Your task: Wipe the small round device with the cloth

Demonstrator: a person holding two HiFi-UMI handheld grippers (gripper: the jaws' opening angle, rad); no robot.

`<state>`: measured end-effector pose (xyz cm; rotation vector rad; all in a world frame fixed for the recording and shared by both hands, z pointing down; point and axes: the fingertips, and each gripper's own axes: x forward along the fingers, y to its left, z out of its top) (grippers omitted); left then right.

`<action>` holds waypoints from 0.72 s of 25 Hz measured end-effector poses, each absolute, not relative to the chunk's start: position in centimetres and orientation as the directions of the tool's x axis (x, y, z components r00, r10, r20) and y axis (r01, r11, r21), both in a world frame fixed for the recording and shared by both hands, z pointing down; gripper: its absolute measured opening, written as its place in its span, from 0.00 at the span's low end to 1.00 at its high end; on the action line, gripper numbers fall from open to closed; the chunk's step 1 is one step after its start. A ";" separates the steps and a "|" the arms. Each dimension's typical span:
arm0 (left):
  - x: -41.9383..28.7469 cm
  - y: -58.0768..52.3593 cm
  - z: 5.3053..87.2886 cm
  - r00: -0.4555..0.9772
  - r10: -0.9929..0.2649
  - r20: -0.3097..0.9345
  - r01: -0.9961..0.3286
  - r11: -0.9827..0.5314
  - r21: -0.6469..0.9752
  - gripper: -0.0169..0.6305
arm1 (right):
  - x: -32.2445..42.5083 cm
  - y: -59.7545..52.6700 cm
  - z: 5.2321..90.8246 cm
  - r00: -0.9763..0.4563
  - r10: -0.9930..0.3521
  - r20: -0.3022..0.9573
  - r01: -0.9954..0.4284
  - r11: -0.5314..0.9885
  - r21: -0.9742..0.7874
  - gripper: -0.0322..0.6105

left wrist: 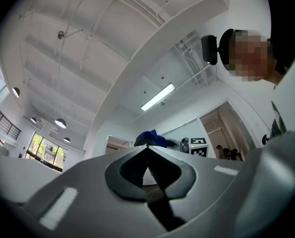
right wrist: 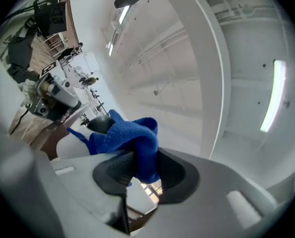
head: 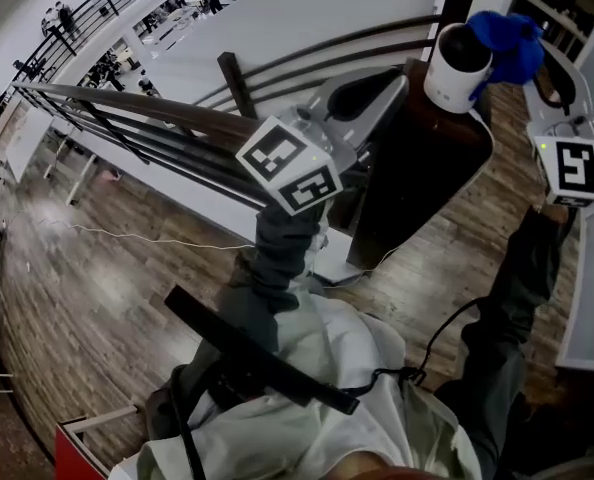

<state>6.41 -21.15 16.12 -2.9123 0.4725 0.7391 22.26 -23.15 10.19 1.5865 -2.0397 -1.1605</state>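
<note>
The small round device [head: 455, 73] is white with a black face and stands on a dark brown pedestal [head: 427, 178] in the head view. A blue cloth [head: 509, 40] is bunched against its upper right side. My right gripper [right wrist: 137, 170] is shut on the blue cloth [right wrist: 132, 143], which drapes over the device's black top [right wrist: 100, 124]. My left gripper [head: 397, 80] hovers just left of the device, shut with nothing in it. Its closed tips [left wrist: 147, 147] point toward the cloth [left wrist: 148, 139].
A dark stair railing [head: 147, 118] runs behind and left of the pedestal. A white shelf edge [head: 587, 298] lies at the right. Wooden floor [head: 97, 278] spreads below, with a thin cable [head: 147, 238] on it. My own torso fills the bottom.
</note>
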 end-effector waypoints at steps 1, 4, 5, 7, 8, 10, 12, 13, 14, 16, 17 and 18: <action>6.5 -21.2 16.1 0.834 -0.274 -0.479 -0.322 -0.946 -0.021 0.03 | 21.7 -22.8 9.3 -0.346 -0.901 -0.263 -0.657 0.033 0.753 0.22; 6.4 -21.0 16.2 0.836 -0.277 -0.474 -0.327 -0.945 -0.024 0.03 | 19.8 -22.2 9.2 -0.349 -0.898 -0.268 -0.571 -0.023 0.820 0.22; 6.3 -21.0 16.2 0.836 -0.278 -0.473 -0.329 -0.944 -0.025 0.03 | 19.5 -21.9 9.5 -0.330 -0.907 -0.263 -0.543 -0.045 0.838 0.22; 6.3 -21.1 16.2 0.835 -0.284 -0.471 -0.334 -0.942 -0.024 0.03 | 19.3 -21.2 10.1 -0.286 -0.924 -0.254 -0.509 -0.078 0.857 0.22; 6.3 -21.2 16.2 0.834 -0.288 -0.472 -0.337 -0.941 -0.022 0.03 | 19.2 -20.8 10.5 -0.268 -0.932 -0.244 -0.492 -0.085 0.867 0.22; 6.6 -21.5 16.3 0.830 -0.295 -0.473 -0.342 -0.940 -0.014 0.03 | 19.0 -19.9 11.7 -0.248 -0.946 -0.210 -0.451 -0.079 0.889 0.22; 7.1 -22.0 16.4 0.829 -0.297 -0.473 -0.341 -0.940 -0.007 0.03 | 18.4 -19.1 13.4 -0.253 -0.955 -0.157 -0.416 -0.039 0.908 0.22; 7.4 -22.1 16.4 0.829 -0.296 -0.474 -0.339 -0.941 -0.006 0.03 | 18.1 -18.9 14.3 -0.259 -0.958 -0.122 -0.397 -0.010 0.918 0.22; 7.5 -22.3 16.3 0.828 -0.296 -0.476 -0.339 -0.941 -0.005 0.03 | 17.7 -18.8 15.0 -0.264 -0.960 -0.088 -0.373 0.018 0.928 0.22; 7.4 -22.5 16.0 0.824 -0.300 -0.480 -0.343 -0.939 -0.002 0.03 | 16.8 -18.8 14.9 -0.276 -0.959 -0.062 -0.328 0.033 0.944 0.22; 7.3 -22.5 15.9 0.822 -0.304 -0.482 -0.346 -0.938 0.001 0.03 | 16.6 -18.7 14.0 -0.279 -0.957 -0.084 -0.320 0.011 0.947 0.22; 7.3 -22.5 15.8 0.819 -0.306 -0.485 -0.346 -0.938 0.007 0.03 | 16.7 -18.5 12.6 -0.277 -0.953 -0.128 -0.327 -0.031 0.944 0.22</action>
